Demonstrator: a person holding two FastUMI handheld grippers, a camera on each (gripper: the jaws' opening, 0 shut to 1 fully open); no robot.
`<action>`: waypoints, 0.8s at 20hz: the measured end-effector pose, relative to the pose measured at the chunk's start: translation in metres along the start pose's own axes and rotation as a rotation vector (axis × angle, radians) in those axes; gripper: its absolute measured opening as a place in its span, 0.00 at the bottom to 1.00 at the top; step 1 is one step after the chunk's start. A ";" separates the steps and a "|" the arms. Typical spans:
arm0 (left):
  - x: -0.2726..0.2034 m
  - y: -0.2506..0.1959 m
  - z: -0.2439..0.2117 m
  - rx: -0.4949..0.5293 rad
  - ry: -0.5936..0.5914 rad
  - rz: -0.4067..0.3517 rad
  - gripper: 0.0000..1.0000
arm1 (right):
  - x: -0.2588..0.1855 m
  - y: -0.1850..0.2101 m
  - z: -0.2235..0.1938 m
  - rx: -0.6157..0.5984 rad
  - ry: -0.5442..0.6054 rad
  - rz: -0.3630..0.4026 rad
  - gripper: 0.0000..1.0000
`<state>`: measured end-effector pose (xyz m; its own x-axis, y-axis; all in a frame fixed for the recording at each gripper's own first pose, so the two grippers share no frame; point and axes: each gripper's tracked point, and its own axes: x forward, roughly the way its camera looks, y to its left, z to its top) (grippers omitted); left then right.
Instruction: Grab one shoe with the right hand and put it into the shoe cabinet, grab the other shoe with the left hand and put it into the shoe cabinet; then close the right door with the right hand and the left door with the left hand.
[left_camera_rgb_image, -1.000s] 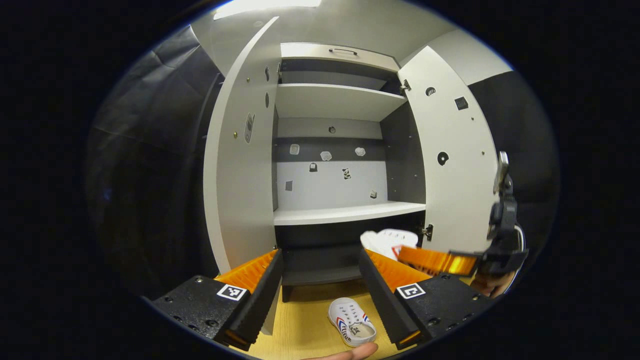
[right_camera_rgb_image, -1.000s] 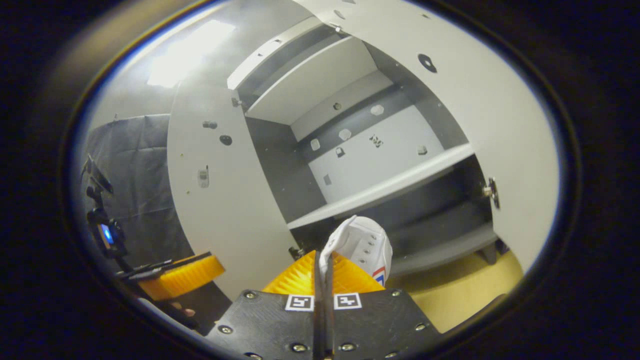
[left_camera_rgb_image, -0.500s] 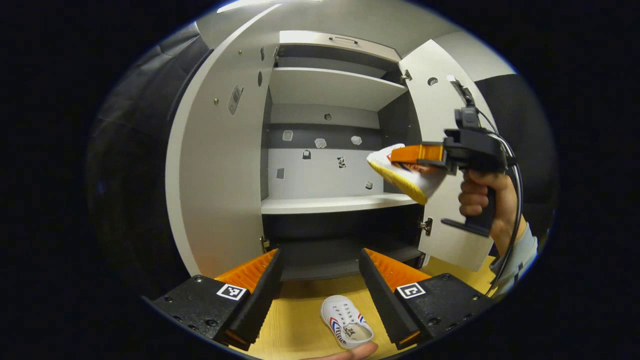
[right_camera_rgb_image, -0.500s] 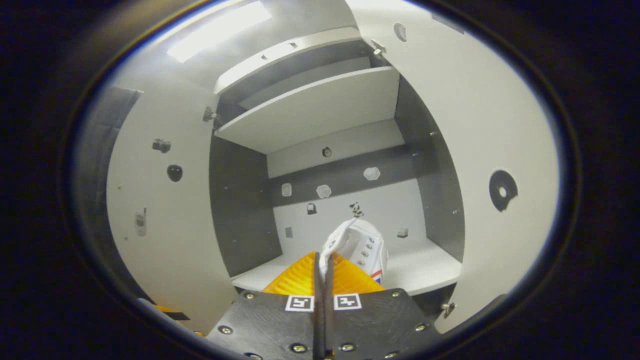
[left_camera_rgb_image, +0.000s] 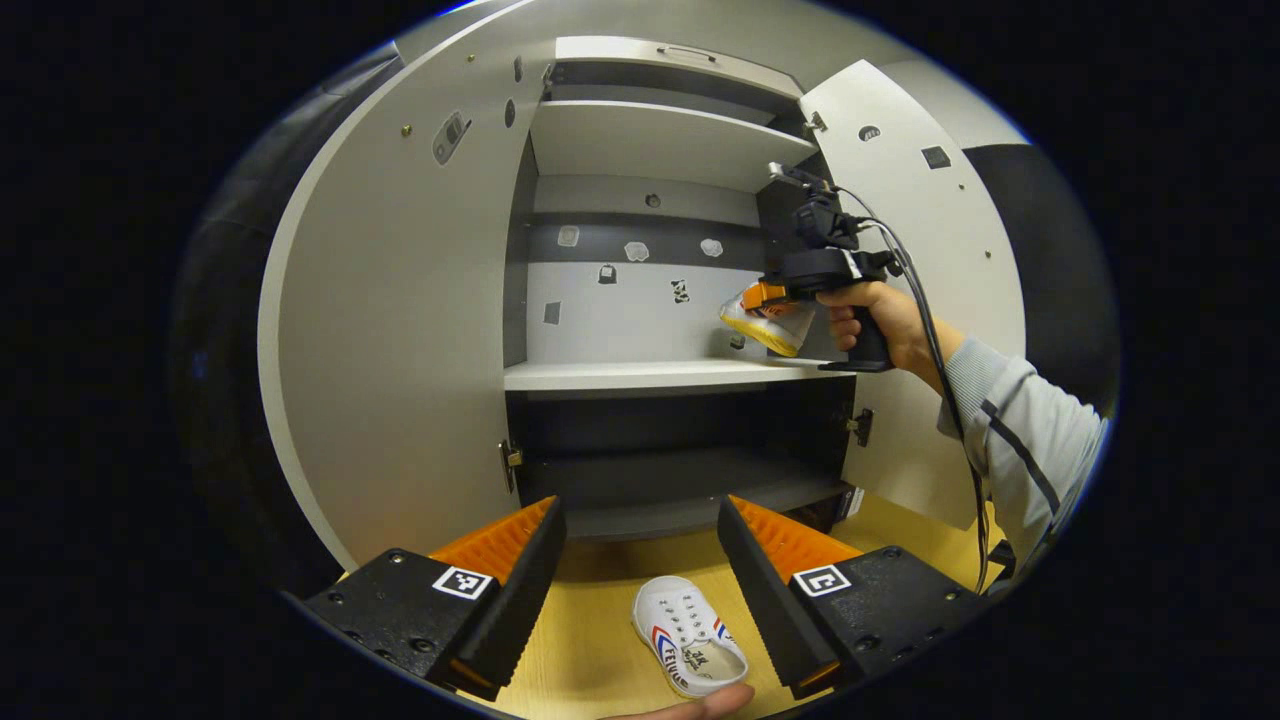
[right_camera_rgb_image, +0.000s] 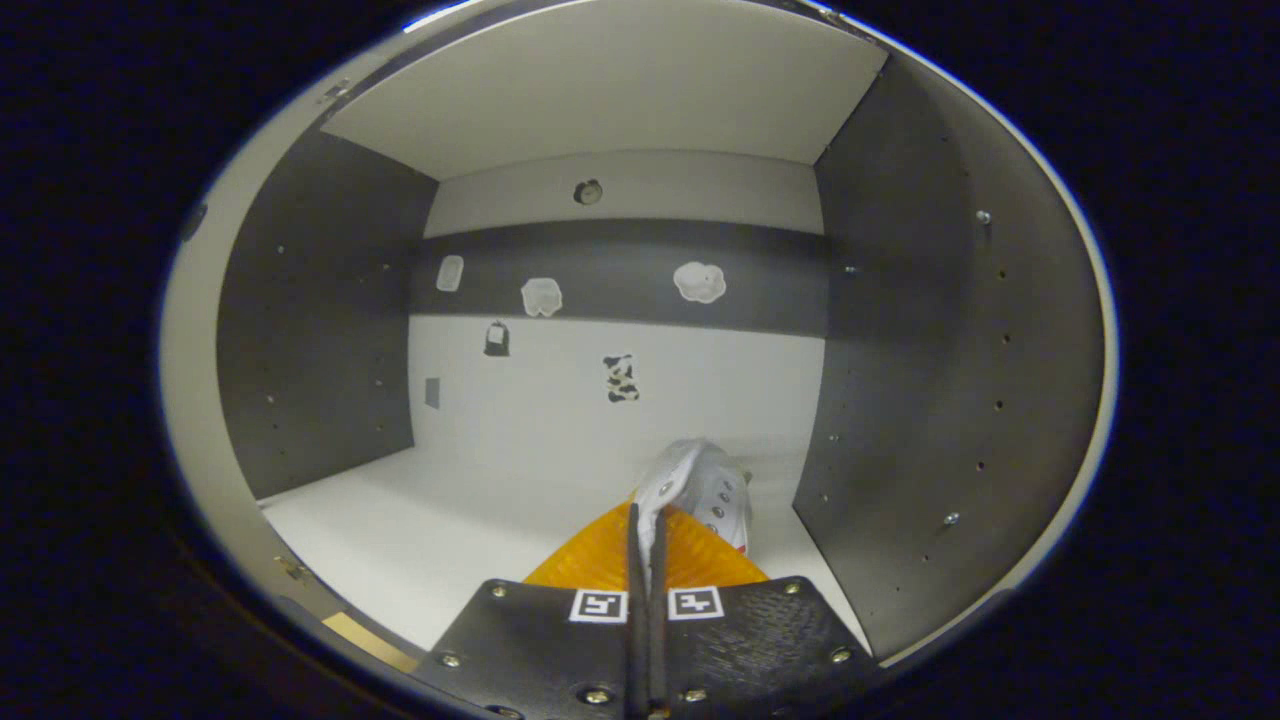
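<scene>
Right tool (right_camera_rgb_image: 645, 525) — fingers clenched on a white canvas shoe (right_camera_rgb_image: 700, 490), held above the white middle shelf (right_camera_rgb_image: 400, 520) inside the grey two-door shoe cabinet (left_camera_rgb_image: 400, 330). Left tool (left_camera_rgb_image: 640, 560) — released, fingers spread, above the second white shoe with red-blue stripes (left_camera_rgb_image: 688, 636) on the yellow wooden floor (left_camera_rgb_image: 590, 650).

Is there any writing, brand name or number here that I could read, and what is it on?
No text reads clearly.
Floor shoe: dark lettering on its side, too small to read.
Held shoe: no legible marking.
Stickers on the cabinet back wall: too blurred to tell whether they carry words.
Left gripper and right gripper: square black-and-white patterns, not words.
</scene>
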<state>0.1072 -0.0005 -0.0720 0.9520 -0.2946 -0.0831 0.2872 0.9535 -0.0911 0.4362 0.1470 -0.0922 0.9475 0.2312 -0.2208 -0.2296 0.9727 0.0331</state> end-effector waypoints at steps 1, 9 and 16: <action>0.000 0.002 -0.001 0.005 0.004 0.008 0.94 | 0.006 -0.001 -0.007 -0.014 0.025 -0.008 0.01; 0.002 0.012 -0.030 -0.049 0.072 0.035 0.94 | -0.046 -0.006 0.016 0.014 -0.075 -0.076 0.98; 0.016 0.003 -0.113 -0.082 0.269 0.032 0.94 | -0.180 0.032 0.027 0.002 -0.208 -0.045 0.99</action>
<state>0.1114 -0.0098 -0.1852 0.8951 -0.2806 -0.3465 0.2370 0.9577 -0.1635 0.2639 0.1367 -0.0254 0.9823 0.1864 -0.0161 -0.1858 0.9821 0.0299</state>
